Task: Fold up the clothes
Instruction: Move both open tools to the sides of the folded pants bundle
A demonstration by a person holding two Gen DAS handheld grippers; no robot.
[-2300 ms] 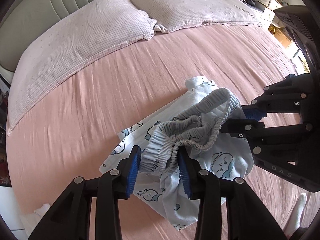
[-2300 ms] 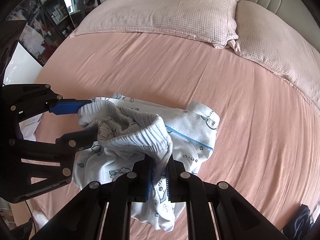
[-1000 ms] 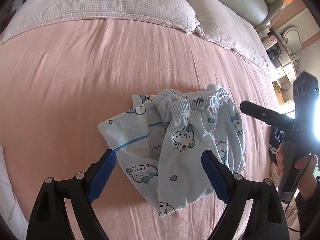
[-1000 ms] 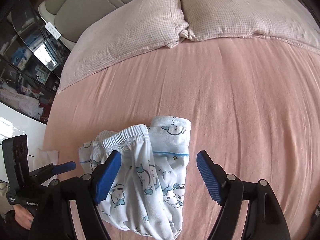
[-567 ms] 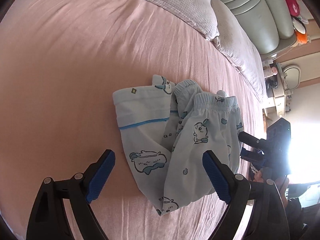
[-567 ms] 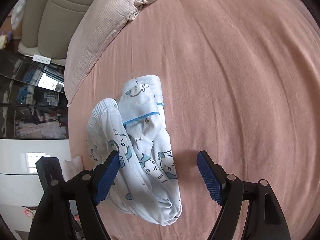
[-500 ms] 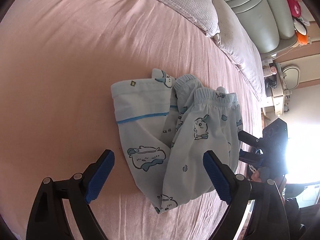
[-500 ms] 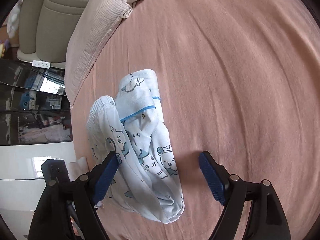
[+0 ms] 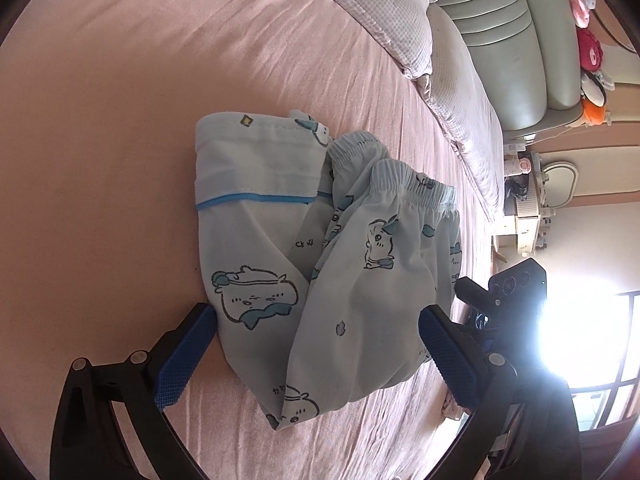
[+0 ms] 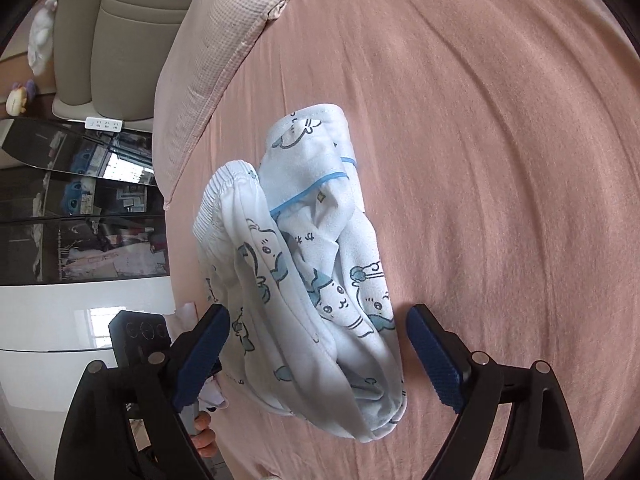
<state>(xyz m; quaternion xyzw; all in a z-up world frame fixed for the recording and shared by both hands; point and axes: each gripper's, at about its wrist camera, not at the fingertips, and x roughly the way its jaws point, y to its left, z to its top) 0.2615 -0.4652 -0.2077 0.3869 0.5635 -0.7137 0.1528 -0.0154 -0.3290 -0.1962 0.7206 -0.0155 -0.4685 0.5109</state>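
A folded bundle of light blue pyjamas with cartoon prints (image 9: 320, 248) lies on the pink bed sheet (image 9: 120, 120). It also shows in the right wrist view (image 10: 312, 280). My left gripper (image 9: 316, 356) is open, its blue pads either side of the bundle's near end. My right gripper (image 10: 316, 352) is open too, jaws spread around the bundle's near end. Neither holds cloth. The right gripper's body shows in the left wrist view (image 9: 516, 292).
Two pink checked pillows (image 9: 400, 24) and a grey padded headboard (image 9: 516, 40) lie at the bed's head. In the right wrist view a pillow (image 10: 208, 64), dark shelves (image 10: 80, 208) and a white cabinet (image 10: 60, 320) stand beside the bed.
Both grippers let go of the waistband, opened and drew back. The pyjamas now lie folded on the sheet. Both grippers have since tilted and come closer to the bundle.
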